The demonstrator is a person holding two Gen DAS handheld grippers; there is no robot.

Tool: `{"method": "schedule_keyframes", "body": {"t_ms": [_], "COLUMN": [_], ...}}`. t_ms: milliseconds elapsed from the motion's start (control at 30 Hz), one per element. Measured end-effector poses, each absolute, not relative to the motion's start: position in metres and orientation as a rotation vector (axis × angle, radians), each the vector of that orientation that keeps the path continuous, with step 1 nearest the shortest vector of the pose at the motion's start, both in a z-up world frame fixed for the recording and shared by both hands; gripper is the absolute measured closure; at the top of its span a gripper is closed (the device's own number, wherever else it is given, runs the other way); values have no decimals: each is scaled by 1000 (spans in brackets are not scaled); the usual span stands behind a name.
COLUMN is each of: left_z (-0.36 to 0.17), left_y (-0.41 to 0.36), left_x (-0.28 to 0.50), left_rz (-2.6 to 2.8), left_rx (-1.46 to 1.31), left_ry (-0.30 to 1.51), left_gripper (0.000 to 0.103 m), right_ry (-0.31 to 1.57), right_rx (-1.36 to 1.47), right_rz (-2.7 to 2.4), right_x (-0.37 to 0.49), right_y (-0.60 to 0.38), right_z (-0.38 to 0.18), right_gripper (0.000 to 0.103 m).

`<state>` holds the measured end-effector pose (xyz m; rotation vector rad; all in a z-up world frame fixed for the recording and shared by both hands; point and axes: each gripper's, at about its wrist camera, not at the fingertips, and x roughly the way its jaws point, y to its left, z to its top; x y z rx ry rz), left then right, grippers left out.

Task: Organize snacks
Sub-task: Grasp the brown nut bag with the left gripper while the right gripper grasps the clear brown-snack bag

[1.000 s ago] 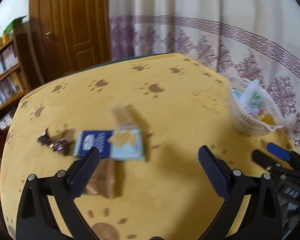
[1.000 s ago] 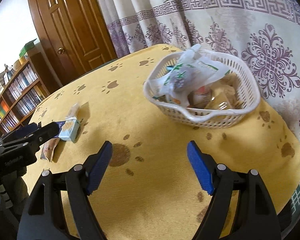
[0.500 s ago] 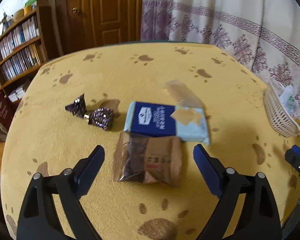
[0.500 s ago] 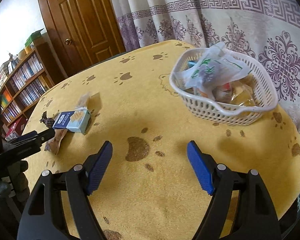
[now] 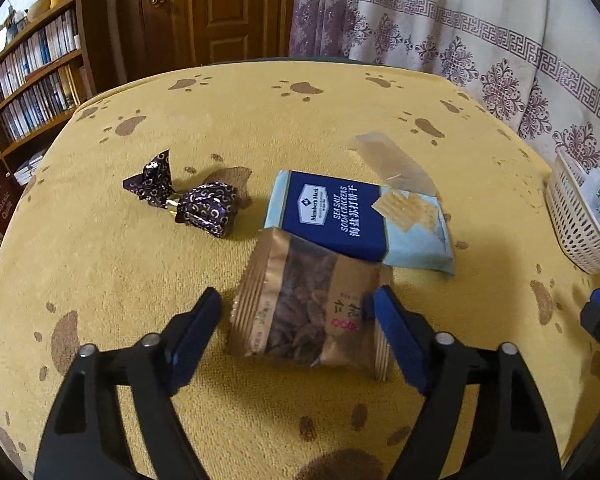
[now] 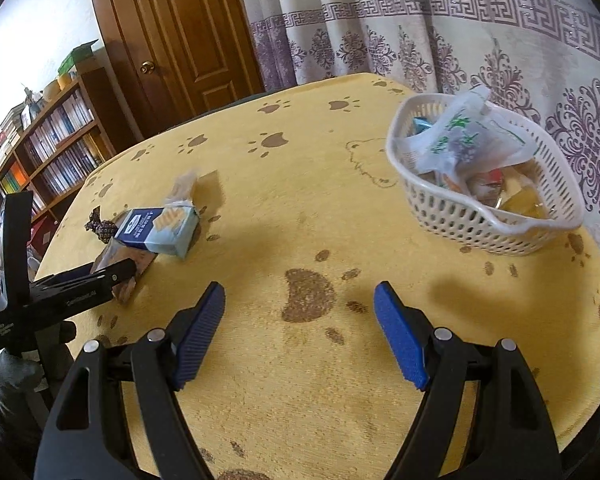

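Left tool (image 5: pixel 296 312) sits low over the counter (image 5: pixel 300 120), jaws wide, straddling the brown nut packet (image 5: pixel 308 304); its right pad looks close against the packet's edge, the left pad apart from it. Right tool (image 6: pixel 300 312) hovers above bare cloth, jaws wide and empty.

A yellow cloth with brown paw prints covers the counter. Behind it stand a wooden door (image 6: pixel 180 32), a patterned curtain (image 6: pixel 460 40) and a bookshelf (image 5: pixel 28 92).

In the left wrist view the nut packet lies flat, its long axis running left to right, with its far edge against the blue cracker pack (image 5: pixel 356 220). That pack also lies flat, long axis crosswise. A purple candy (image 5: pixel 204 208) lies just left of it, and a clear wrapper (image 5: pixel 388 160) just behind it. The white basket (image 6: pixel 484 216) of snacks stands well apart at the right edge.
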<state>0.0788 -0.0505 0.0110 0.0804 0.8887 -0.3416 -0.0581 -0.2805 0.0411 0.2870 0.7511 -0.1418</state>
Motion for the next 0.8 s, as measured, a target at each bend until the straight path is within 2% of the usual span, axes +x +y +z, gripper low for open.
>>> {"method": "schedule_keyframes", "body": {"t_ms": [33, 233, 433, 800], "left_z": [11, 14, 21, 39], "left_y": [-51, -49, -39, -7], "left_x": [78, 71, 61, 45], "left_rz": [-346, -379, -391, -362], "left_rx": [83, 64, 11, -58], "left_ry": [886, 867, 842, 806], "left_gripper": [35, 55, 66, 77], "right_ry": [753, 765, 777, 788], "right_rx": [283, 270, 278, 237], "right_rz": [-139, -124, -105, 7], "right_x": [-57, -51, -45, -8], "right_y": [-278, -271, -267, -241], "right_z": [41, 38, 38, 40], "right_gripper": [25, 25, 25, 25]}}
